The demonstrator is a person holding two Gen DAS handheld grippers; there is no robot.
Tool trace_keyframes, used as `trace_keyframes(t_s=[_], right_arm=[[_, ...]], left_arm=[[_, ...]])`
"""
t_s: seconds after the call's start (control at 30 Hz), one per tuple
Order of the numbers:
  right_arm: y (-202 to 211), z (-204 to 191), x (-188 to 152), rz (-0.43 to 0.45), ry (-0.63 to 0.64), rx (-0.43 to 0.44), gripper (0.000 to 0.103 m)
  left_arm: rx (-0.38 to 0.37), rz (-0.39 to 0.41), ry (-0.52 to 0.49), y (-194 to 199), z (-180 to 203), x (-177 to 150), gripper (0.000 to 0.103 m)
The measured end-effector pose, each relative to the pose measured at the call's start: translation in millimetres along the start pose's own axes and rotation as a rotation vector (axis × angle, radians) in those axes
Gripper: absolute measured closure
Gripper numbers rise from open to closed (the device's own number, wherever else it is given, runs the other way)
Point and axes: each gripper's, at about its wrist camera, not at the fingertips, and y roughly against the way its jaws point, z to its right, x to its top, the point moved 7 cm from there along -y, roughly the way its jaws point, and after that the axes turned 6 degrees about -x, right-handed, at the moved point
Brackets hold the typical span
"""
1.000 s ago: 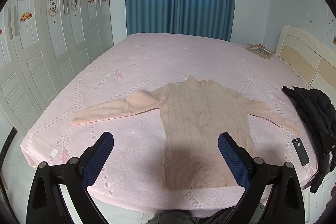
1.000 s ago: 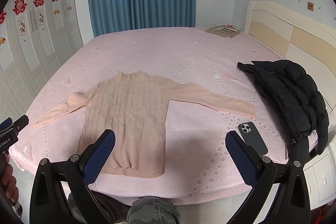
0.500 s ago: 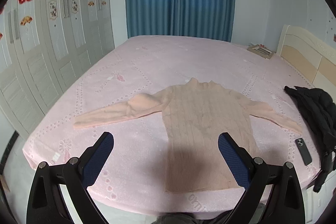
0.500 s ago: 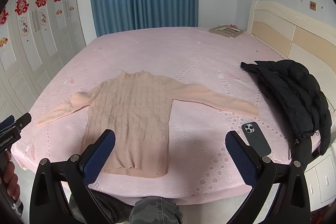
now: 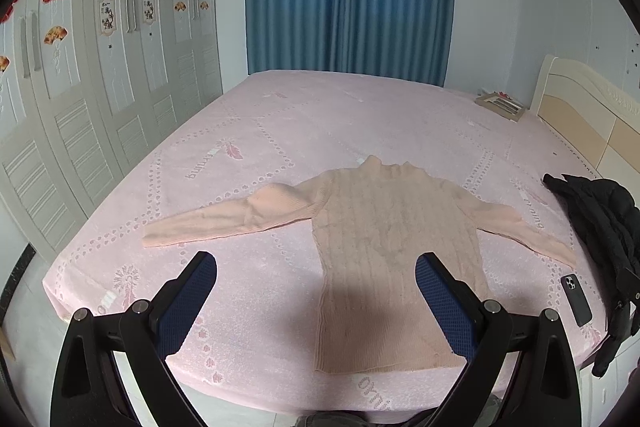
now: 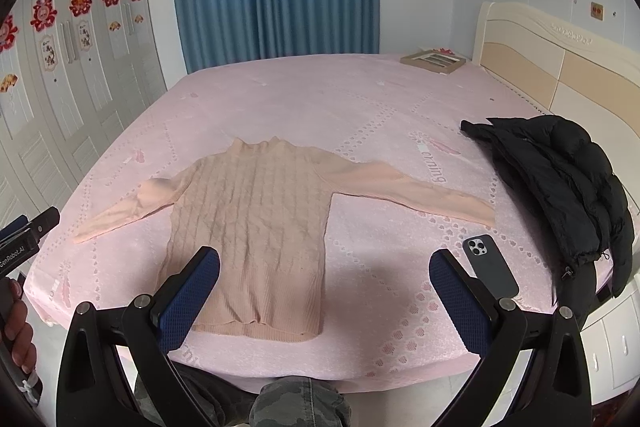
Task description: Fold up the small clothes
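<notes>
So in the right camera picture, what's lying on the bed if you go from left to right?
Peach sweater → dark phone → black puffy jacket. The picture frame lies far back, so it has no clear place in the order.

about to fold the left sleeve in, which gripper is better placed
Left, probably. The left gripper is open and faces the left sleeve; the right gripper is open too, nearer the phone.

Both the left gripper and the right gripper are showing black angular frames, silver screws at the joints and blue mesh-textured pads (white lettering is marking one body); the person is wearing camouflage trousers.
</notes>
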Motion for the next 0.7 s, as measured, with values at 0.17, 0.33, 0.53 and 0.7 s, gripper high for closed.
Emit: trace_keyframes(t_s=[0.17, 0.33, 0.53, 0.7], right_arm=[[0.3, -0.3, 1.0, 0.001, -0.001, 0.001, 0.000], [0.3, -1.0, 1.2, 0.003, 0.003, -0.002, 0.000], [0.5, -2.7, 1.2, 0.004, 0.004, 0.002, 0.000], [-0.4, -3.9, 1.6, 0.004, 0.002, 0.002, 0.000]], left_arm=[[-0.002, 0.001, -0.001, -0.2, 0.5, 0.2, 0.002], [0.000, 0.002, -0.002, 0.0, 1.0, 1.0, 0.003], [0.004, 0.002, -0.002, -0.7, 1.7, 0.8, 0.002], [0.006, 0.001, -0.004, -1.6, 2.3, 0.5, 0.002]])
